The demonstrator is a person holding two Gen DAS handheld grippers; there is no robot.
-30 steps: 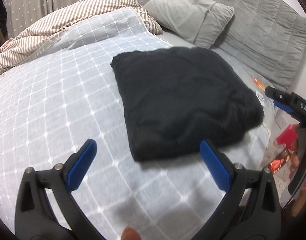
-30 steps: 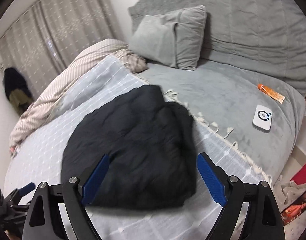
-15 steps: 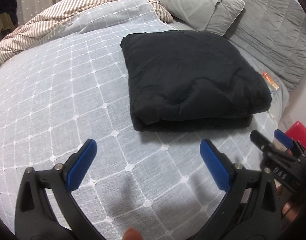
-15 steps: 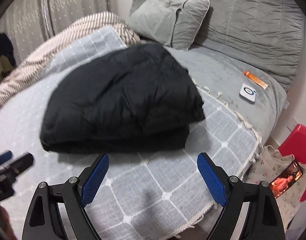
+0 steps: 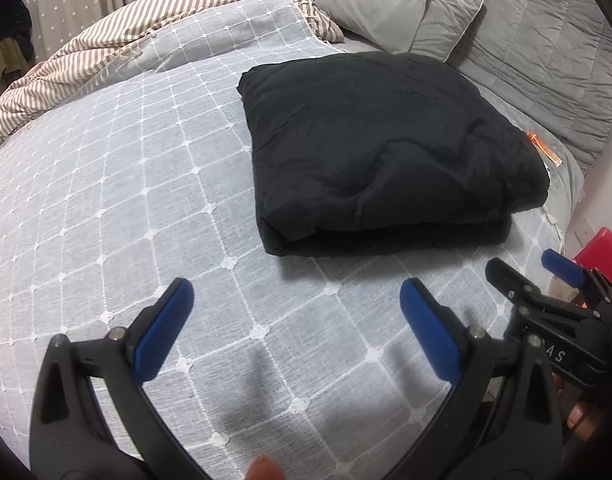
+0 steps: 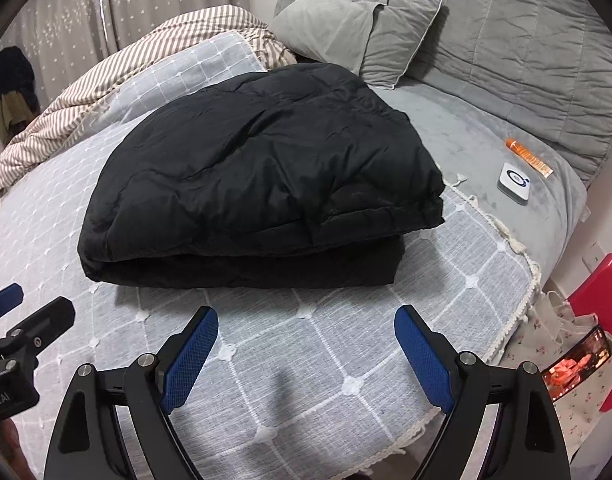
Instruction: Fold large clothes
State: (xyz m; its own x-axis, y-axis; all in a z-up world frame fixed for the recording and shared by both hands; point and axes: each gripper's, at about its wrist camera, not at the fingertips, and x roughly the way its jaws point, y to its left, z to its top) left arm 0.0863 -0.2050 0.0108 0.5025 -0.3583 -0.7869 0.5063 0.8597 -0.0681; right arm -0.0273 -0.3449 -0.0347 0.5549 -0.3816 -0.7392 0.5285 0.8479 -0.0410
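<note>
A black padded garment [image 5: 385, 148] [image 6: 262, 176] lies folded into a thick rectangle on the grey checked bedspread [image 5: 118, 200] [image 6: 325, 344]. My left gripper [image 5: 296, 294] hovers open over the spread just in front of the bundle's near edge, nothing between its blue pads. To its right, my right gripper [image 6: 306, 318] [image 5: 521, 270] is open too, a short way before the fold and apart from it. The left gripper's tips [image 6: 10, 304] show at the left edge of the right wrist view.
A grey pillow [image 6: 353, 28] and quilted headboard [image 6: 525, 52] stand behind the garment, a striped duvet [image 5: 118, 44] at the back left. A white device [image 6: 515, 182] and an orange tube [image 6: 527, 156] lie on the grey sheet. Past the bed's right edge are a red object [image 6: 597, 300] and a lit phone [image 6: 577, 362].
Both grippers have sunk and drawn back toward the bed's near edge. The garment now lies ahead of the right gripper's jaws instead of under them. The right gripper now shows lower in the left wrist view.
</note>
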